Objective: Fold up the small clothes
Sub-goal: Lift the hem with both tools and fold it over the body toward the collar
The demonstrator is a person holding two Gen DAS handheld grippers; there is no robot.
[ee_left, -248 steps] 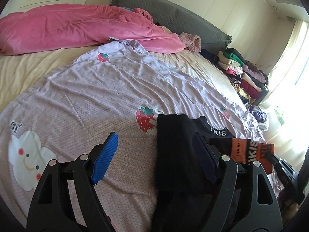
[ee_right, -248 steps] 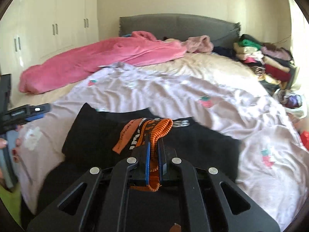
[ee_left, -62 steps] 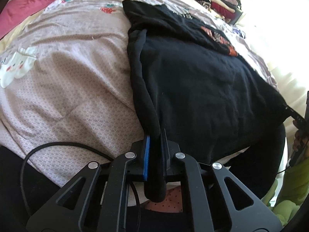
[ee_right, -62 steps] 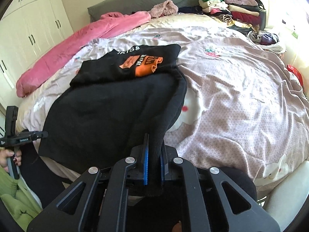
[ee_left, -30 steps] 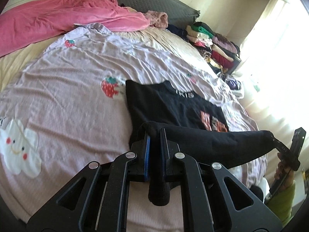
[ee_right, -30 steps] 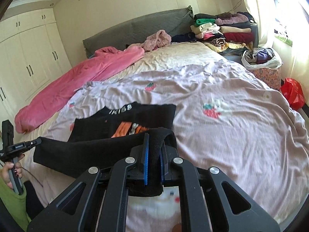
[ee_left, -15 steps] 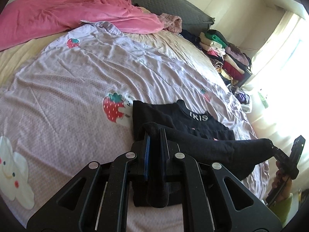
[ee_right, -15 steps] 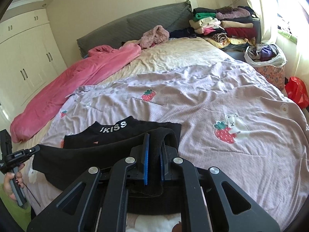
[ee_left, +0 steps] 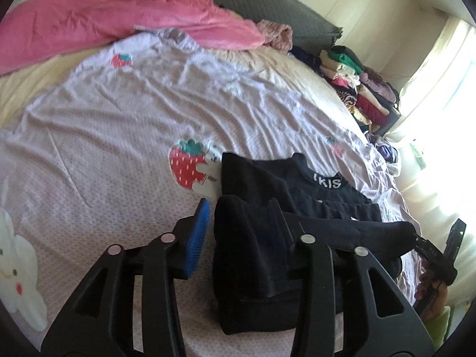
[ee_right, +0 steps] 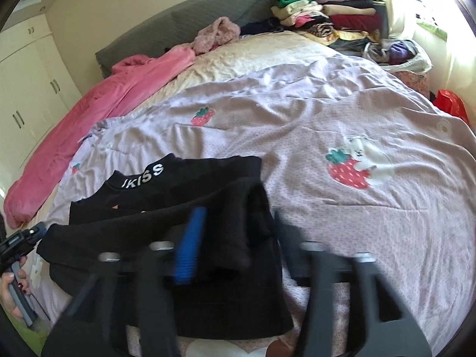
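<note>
Both grippers' jaws newly parted (left gripper (ee_left: pixel 241 229), right gripper (ee_right: pixel 238 238)), black top (ee_right: pixel 184 208) folded over.

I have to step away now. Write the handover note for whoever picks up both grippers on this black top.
Left gripper: jaws have just been opening, pads off the cloth, folded edge lying between them.
Right gripper: the same, jaws just opened, cloth between them but not pressed.
Black top: on the lilac strawberry sheet at the near edge of the bed, bottom half laid up over the chest, collar lettering showing.
Done: bottom-to-top fold laid down.
Left: back both grippers out, smooth it, probably one more fold to make it compact.
</note>
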